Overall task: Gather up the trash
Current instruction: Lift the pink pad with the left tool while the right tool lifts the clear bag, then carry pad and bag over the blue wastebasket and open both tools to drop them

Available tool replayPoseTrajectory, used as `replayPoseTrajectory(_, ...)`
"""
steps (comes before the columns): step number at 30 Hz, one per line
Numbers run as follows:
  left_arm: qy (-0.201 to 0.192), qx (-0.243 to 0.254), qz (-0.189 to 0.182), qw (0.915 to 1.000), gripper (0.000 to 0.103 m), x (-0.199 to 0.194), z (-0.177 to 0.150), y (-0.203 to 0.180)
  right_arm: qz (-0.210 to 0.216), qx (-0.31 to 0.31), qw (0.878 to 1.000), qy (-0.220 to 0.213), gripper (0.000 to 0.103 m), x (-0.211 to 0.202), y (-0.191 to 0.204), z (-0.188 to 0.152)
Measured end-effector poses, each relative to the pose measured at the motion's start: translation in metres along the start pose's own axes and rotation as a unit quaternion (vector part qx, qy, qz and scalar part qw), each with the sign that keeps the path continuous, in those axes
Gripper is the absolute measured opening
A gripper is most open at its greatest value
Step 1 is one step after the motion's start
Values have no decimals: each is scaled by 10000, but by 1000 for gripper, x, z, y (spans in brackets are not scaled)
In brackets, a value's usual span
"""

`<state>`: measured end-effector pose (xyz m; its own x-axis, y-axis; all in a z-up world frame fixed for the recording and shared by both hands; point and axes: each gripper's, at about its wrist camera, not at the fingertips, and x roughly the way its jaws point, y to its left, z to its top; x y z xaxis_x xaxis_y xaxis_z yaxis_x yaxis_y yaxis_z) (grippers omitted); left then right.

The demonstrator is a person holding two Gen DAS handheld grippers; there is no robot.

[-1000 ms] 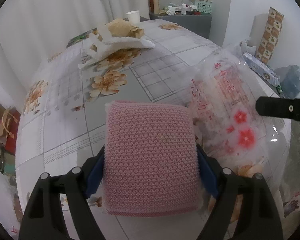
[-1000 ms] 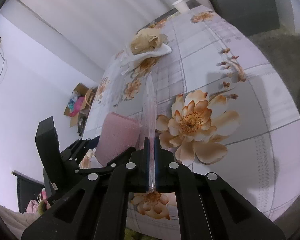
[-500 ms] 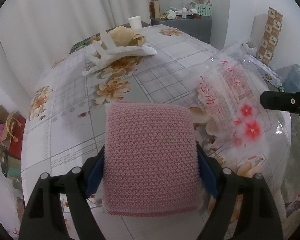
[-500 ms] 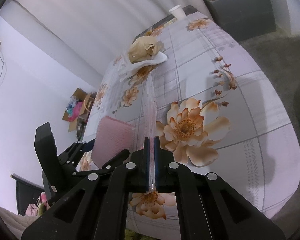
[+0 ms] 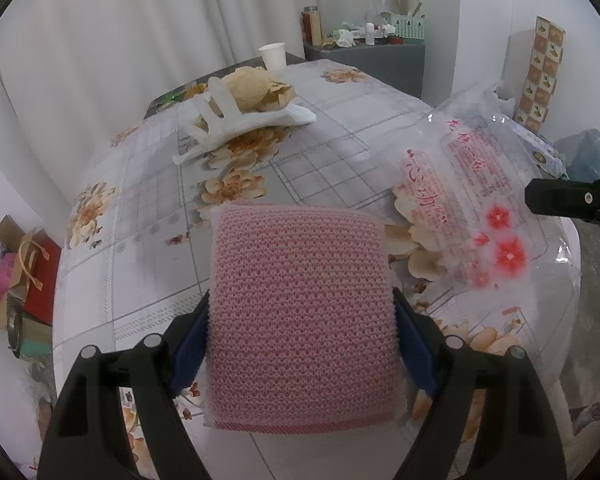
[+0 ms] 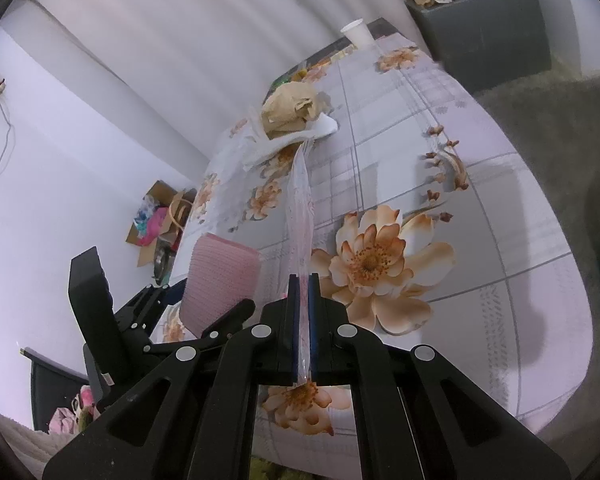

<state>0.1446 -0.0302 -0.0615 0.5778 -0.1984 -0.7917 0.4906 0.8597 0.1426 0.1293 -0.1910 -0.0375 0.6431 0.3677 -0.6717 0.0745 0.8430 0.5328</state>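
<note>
A pink knitted scouring pad (image 5: 300,312) sits flat between the blue pads of my left gripper (image 5: 300,316), which is shut on its two sides above the floral tablecloth (image 5: 140,280). My right gripper (image 6: 303,280) is shut on the edge of a clear plastic bag (image 6: 300,208) with red print. In the left wrist view the same bag (image 5: 472,200) hangs to the right of the pad. Far back on the table, crumpled brown paper (image 5: 252,88) lies on a white glove (image 5: 236,128), with a paper cup (image 5: 273,55) behind them.
A grey cabinet (image 5: 372,64) crowded with bottles stands beyond the table. Boxes and paper bags (image 5: 16,264) sit on the floor to the left. A patterned box (image 5: 540,72) and a blue-grey bag (image 5: 592,156) are at the right wall.
Both grips are the same. The plastic bag was blurred a second ago and is sharp now, a little further right in the left wrist view. The hands have barely shifted.
</note>
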Motion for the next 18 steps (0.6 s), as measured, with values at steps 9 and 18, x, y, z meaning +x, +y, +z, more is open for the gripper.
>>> replayPoseTrajectory(9, -101, 77, -18, 9999, 80, -10, 6, -10, 41, 1, 9998, -206, 3, -17, -2, 0)
replayPoseTrajectory(18, -331, 326, -252, 9986, 80, -25, 29, -35, 33, 238, 9974, -681, 3, -48, -23, -5)
